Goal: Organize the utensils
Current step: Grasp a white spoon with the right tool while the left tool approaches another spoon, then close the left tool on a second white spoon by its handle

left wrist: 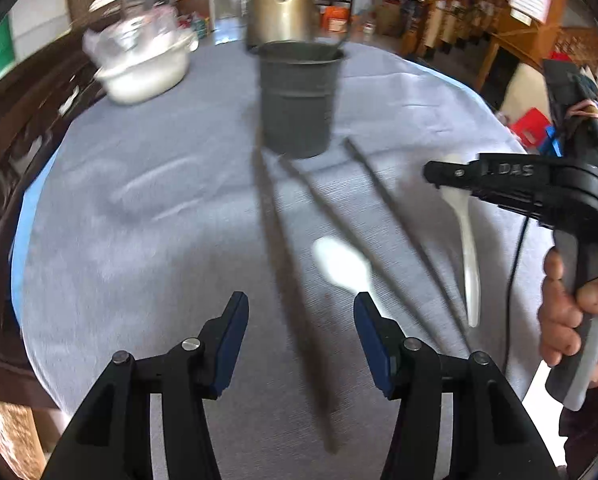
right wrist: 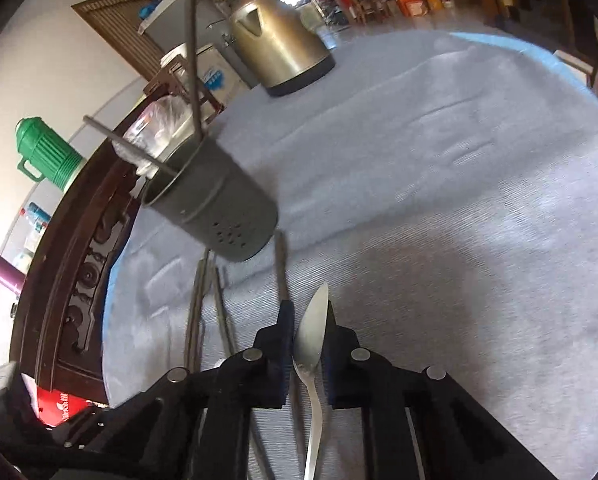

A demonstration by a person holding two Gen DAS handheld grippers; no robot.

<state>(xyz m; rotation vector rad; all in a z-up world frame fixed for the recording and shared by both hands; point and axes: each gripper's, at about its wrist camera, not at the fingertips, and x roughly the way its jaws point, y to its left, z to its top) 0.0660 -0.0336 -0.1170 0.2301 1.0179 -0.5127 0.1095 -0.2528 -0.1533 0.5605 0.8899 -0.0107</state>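
Observation:
A grey perforated utensil holder [left wrist: 299,96] [right wrist: 215,208] stands on the blue-grey cloth, and two dark chopsticks [right wrist: 191,60] lean out of it. More chopsticks [left wrist: 291,280] [right wrist: 195,312] lie on the cloth in front of it. My left gripper [left wrist: 301,308] hangs open above one of these chopsticks and touches nothing. A pale spoon [left wrist: 343,264] lies just beyond its right finger. My right gripper [left wrist: 431,174] [right wrist: 309,312], held by a hand [left wrist: 567,308], is shut on the bowl of a metal spoon [left wrist: 469,240] [right wrist: 311,340], whose handle trails back under the gripper.
A brass-coloured kettle [left wrist: 283,4] [right wrist: 275,40] stands behind the holder. A white bowl with clear plastic [left wrist: 143,68] sits at the far left by the dark carved table edge [right wrist: 79,264]. A green jug [right wrist: 47,156] stands beyond the table.

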